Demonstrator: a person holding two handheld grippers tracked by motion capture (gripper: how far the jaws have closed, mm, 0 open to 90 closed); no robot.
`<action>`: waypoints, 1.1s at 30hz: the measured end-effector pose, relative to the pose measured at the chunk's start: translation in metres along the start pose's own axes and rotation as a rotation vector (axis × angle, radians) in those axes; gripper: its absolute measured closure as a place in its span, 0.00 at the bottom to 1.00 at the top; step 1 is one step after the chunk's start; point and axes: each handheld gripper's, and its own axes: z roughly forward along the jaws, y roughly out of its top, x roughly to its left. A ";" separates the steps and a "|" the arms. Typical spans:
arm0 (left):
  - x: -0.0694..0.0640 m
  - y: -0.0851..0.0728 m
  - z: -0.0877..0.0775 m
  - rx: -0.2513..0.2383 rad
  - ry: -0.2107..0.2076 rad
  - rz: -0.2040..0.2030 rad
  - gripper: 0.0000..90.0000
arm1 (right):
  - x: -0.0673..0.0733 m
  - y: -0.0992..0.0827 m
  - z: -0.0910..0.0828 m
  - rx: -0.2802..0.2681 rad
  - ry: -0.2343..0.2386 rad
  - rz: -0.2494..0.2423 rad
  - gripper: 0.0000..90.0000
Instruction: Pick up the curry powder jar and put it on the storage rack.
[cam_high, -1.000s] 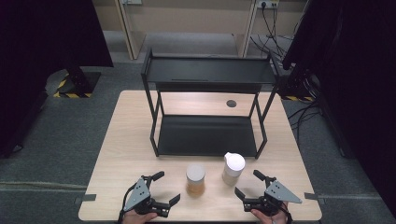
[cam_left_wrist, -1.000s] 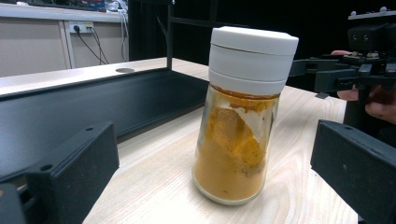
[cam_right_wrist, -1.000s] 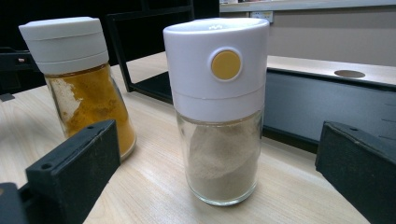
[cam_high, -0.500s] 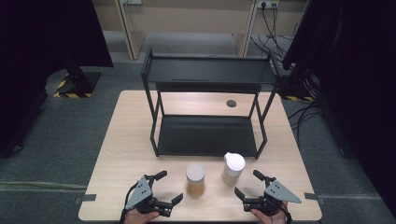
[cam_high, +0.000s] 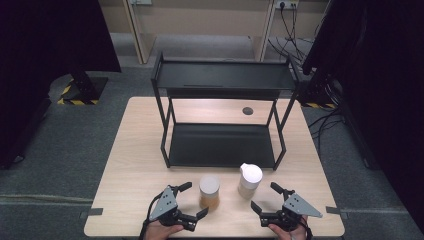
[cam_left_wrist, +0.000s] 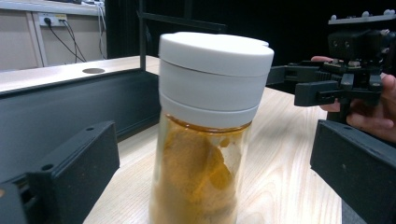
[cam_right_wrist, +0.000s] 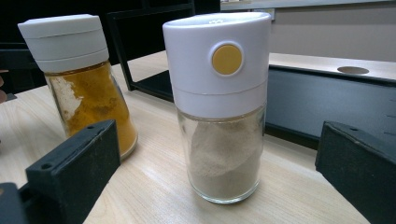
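Change: both grippers sit where they were a second ago, and neither jar has shifted.
Landmark: the black two-tier rack (cam_high: 223, 112) stands in the middle of the wooden table (cam_high: 125, 165); places below are told from it.
Yellow jar (cam_high: 209, 191): upright on the table just in front of the rack's lower shelf, left of centre, white cap on, orange-yellow powder inside.
Pale jar (cam_high: 249, 180): upright just beside the yellow jar, nearer the rack's front right leg, apart from it; white cap with a yellow button, pale powder.
Left gripper (cam_high: 192, 201): near the table's front edge, left of the yellow jar; jaws spread wide, the jar standing between them in the left gripper view without touching either.
Right gripper (cam_high: 265, 198): near the front edge, right of the pale jar; jaws wide apart, nothing held.
Open room: bare tabletop to either side of the rack and between the jars and the front edge; both rack shelves bare.
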 end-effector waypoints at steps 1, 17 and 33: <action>0.000 0.000 0.002 0.003 -0.003 0.000 0.01 | 0.000 0.000 0.000 0.000 0.001 0.000 0.00; -0.001 0.008 0.024 0.041 -0.002 0.016 0.05 | -0.001 -0.001 0.000 -0.003 0.010 0.006 0.00; -0.001 0.018 0.037 0.071 0.010 0.059 0.29 | -0.002 -0.001 0.000 -0.005 0.018 0.016 0.00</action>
